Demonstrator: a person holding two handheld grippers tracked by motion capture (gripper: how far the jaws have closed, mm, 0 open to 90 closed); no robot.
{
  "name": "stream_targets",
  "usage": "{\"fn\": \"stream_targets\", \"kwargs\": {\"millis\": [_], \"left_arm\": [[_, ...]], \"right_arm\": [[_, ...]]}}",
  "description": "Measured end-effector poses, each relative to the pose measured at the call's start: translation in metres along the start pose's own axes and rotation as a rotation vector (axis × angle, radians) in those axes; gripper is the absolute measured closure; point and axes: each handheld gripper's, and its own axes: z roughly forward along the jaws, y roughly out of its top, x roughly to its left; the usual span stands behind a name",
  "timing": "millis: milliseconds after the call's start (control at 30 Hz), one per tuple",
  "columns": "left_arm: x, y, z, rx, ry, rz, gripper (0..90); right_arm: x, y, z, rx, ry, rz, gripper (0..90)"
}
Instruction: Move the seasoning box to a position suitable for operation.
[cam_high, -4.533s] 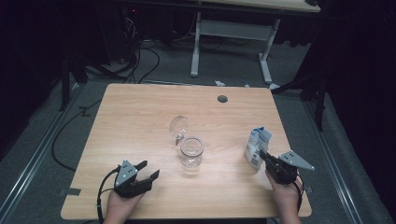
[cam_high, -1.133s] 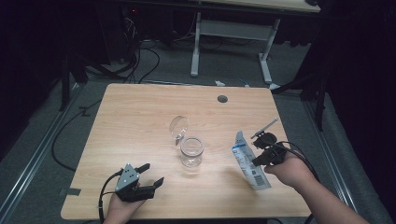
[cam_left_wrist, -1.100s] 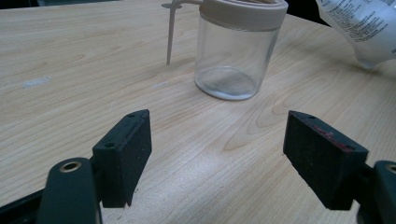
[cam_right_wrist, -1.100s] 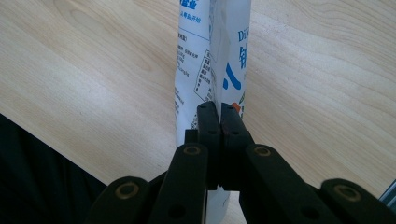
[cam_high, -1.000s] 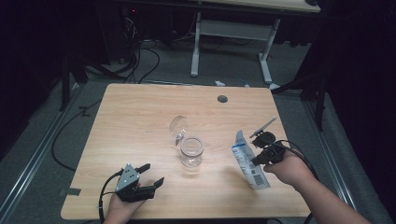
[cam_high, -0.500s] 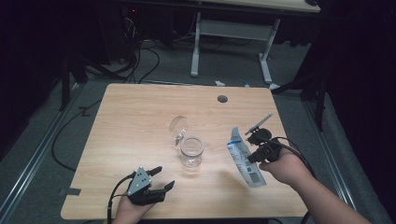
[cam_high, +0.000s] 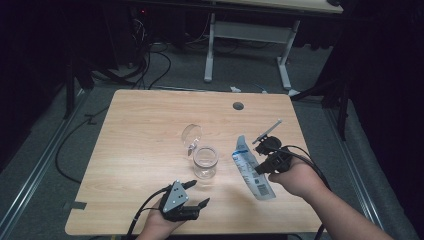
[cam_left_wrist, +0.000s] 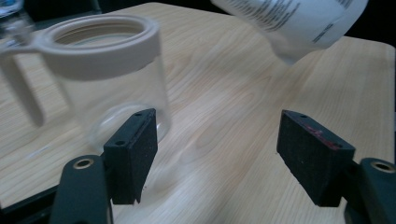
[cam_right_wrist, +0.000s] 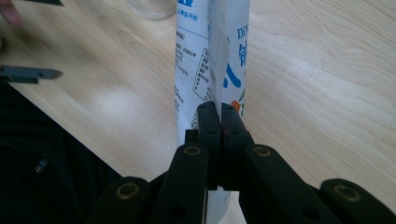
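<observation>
A clear glass jar (cam_high: 205, 161) with a beige rim stands mid-table, its hinged lid (cam_high: 191, 136) tipped open behind it. My left gripper (cam_high: 199, 193) hovers just in front of the jar, open. Its jaws have just been closing slightly, with nothing between them. In the left gripper view the jar (cam_left_wrist: 107, 79) sits behind the left jaw of that gripper (cam_left_wrist: 217, 126). My right gripper (cam_high: 260, 167) is shut on a white and blue pouch (cam_high: 252, 175), held tilted to the right of the jar. The right gripper view shows that gripper (cam_right_wrist: 220, 109) pinching the pouch (cam_right_wrist: 224, 46) at an edge fold.
The wooden table (cam_high: 150, 125) has a small round cable hole (cam_high: 238, 106) near its far edge. Cables and a white desk frame (cam_high: 245, 45) lie on the dark floor beyond. The pouch's lower end (cam_left_wrist: 289, 23) hangs above the table in the left gripper view.
My left gripper has slid right along the front edge to just before the jar. My right gripper has carried the pouch a little left and up, nearer the jar.
</observation>
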Motion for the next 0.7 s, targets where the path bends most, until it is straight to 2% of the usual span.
{"fn": "stream_targets", "kwargs": {"millis": [300, 333, 400, 700], "left_arm": [[-0.018, 0.01, 0.025, -0.02, -0.049, 0.042, 28.6], [-0.019, 0.011, 0.027, -0.024, -0.05, 0.044, 28.4], [-0.022, 0.012, 0.031, -0.029, -0.055, 0.046, 28.3], [-0.03, 0.012, 0.042, -0.028, -0.08, 0.038, 26.7]], "right_arm": [[0.009, 0.007, 0.003, 0.015, 0.006, -0.025, 89.7], [0.011, 0.008, 0.002, 0.018, 0.008, -0.011, 89.8], [0.012, 0.009, 0.001, 0.009, 0.009, -0.025, 89.7], [0.026, 0.014, -0.008, -0.002, 0.009, -0.029, 89.7]]}}
